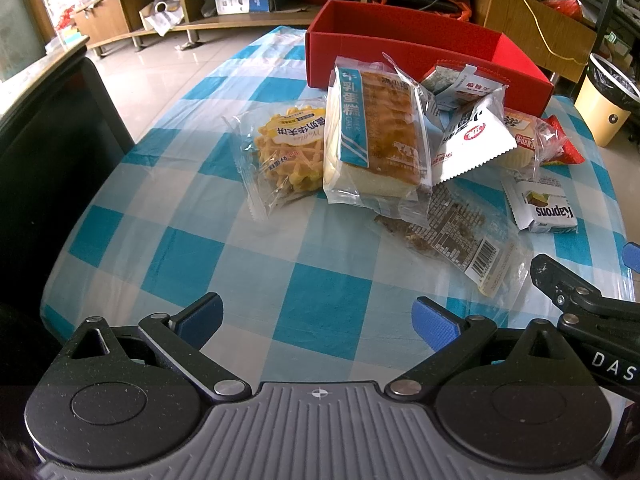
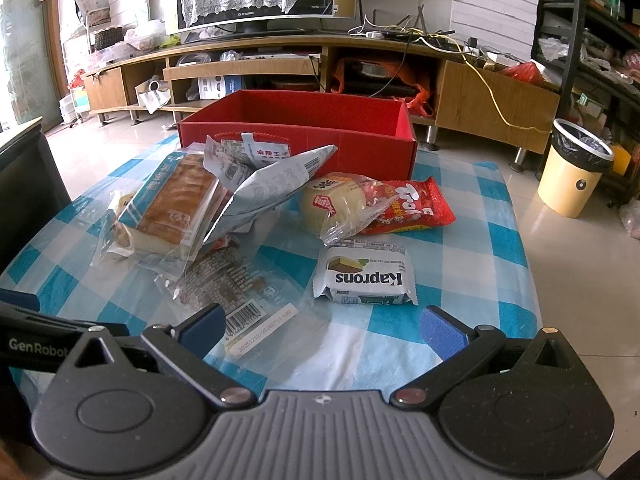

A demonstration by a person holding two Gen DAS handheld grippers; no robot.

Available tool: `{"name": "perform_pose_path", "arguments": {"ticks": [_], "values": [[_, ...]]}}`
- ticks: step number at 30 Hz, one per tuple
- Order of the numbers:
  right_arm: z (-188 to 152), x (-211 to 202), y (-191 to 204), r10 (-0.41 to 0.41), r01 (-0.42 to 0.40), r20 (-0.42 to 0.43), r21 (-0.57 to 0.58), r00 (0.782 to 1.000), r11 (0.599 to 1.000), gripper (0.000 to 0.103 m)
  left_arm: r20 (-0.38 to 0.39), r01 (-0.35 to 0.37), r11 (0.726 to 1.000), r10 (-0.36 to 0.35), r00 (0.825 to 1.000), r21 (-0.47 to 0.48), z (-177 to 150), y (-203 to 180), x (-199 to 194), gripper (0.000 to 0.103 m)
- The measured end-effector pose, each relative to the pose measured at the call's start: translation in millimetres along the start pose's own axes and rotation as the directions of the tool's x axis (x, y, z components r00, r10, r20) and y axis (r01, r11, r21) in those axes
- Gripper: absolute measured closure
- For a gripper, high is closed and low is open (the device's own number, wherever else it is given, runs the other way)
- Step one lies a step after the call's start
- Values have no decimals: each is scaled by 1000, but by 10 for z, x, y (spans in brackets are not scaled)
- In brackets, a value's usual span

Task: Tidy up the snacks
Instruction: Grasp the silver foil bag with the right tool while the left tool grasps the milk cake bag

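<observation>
Since box (image 2: 296, 132) at far edge of table (image 1: 200, 272) looks empty, step in hand is judged first pick. Left gripper (image 1: 318, 320) and right gripper (image 2: 320, 330) both spread wide, nothing between fingers, hovering over near edge. Snacks piled mid-table, just before box. Kaprons pack (image 2: 364, 276) lies apart, flat, straight ahead of right gripper: likely easiest start. Advice: pinch pack body, not crinkly seal. Cake (image 1: 372, 136) leans on waffle (image 1: 288, 148); lifting cake first may shift pile.

Left gripper (image 1: 318, 316) and right gripper (image 2: 322, 322) hover side by side, fingers spread, empty.
</observation>
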State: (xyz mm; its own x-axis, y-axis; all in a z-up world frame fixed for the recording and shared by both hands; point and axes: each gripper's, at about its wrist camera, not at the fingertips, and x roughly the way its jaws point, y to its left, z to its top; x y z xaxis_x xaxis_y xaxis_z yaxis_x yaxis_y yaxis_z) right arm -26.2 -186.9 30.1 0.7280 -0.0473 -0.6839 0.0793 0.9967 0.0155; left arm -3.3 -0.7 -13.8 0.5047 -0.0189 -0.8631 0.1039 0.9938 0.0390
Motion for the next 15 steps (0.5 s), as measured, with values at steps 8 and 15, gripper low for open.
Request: {"name": "perform_pose_path", "arguments": {"ticks": [8,15], "values": [[100,-54,-28,19,-19,31,-3,999,1000,0,36,26,1000,-26,999,-14,114,37,-59,1],[442,-37,-210,69,-74,60,79,996,994,5,90,38,999,-38,995,-3,434,30,-66,1]]}}
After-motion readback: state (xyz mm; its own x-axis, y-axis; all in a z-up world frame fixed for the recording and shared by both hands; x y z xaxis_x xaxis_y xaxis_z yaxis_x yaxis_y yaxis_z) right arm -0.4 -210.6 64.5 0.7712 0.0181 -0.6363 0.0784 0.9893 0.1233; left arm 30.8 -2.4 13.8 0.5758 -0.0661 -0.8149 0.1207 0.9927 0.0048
